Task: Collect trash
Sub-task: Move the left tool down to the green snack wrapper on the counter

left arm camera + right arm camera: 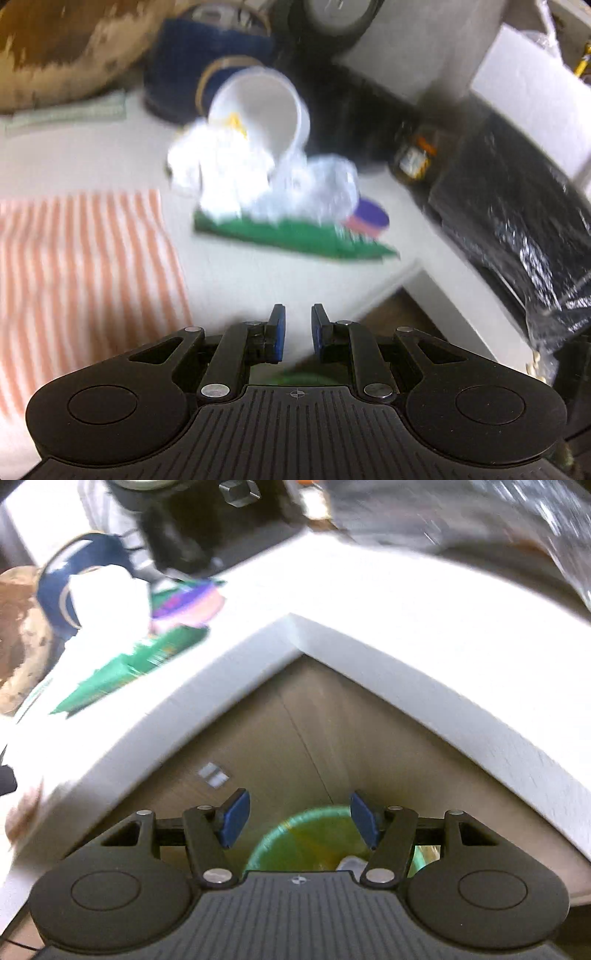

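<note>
With the right claw [297, 821] gaping empty above the green bin [306, 845] on the floor, the narrow, empty left claw [298, 328] should widen and drop squarely onto the crumpled white tissue [225, 166] piled on the bench [110, 155].

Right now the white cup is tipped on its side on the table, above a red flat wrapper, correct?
Not quite: the flat wrapper is green, not red, as the left wrist view shows. The white cup does lie tipped on its side on the table.
</note>
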`<action>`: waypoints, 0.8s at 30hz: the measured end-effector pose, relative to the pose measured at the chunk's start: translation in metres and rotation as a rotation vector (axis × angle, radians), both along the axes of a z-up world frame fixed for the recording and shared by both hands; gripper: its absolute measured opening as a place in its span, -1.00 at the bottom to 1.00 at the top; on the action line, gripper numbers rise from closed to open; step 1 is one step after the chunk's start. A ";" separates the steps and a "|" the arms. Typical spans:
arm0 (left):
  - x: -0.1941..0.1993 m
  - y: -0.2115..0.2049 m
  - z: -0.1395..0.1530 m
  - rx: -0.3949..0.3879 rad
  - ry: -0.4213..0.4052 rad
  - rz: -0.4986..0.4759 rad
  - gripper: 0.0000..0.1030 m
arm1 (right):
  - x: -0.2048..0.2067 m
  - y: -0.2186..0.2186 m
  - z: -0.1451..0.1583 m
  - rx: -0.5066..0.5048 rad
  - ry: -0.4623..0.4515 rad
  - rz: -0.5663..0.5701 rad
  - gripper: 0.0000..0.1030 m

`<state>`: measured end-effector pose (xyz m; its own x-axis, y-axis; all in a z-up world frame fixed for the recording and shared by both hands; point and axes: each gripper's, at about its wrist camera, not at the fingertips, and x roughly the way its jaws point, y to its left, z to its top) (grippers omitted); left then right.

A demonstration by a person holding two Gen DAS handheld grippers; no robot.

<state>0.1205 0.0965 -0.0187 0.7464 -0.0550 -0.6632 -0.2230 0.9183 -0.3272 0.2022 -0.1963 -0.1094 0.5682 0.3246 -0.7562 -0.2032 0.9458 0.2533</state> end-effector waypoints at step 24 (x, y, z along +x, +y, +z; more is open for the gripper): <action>0.143 0.018 -0.021 0.092 -0.058 -0.430 -0.66 | 0.002 0.164 0.060 -0.218 -0.288 0.045 0.59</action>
<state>0.2632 0.1142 -0.0392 0.7049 -0.3117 -0.6371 0.2021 0.9493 -0.2408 0.2041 -0.0318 -0.0495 0.7570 0.2032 -0.6211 -0.2798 0.9597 -0.0271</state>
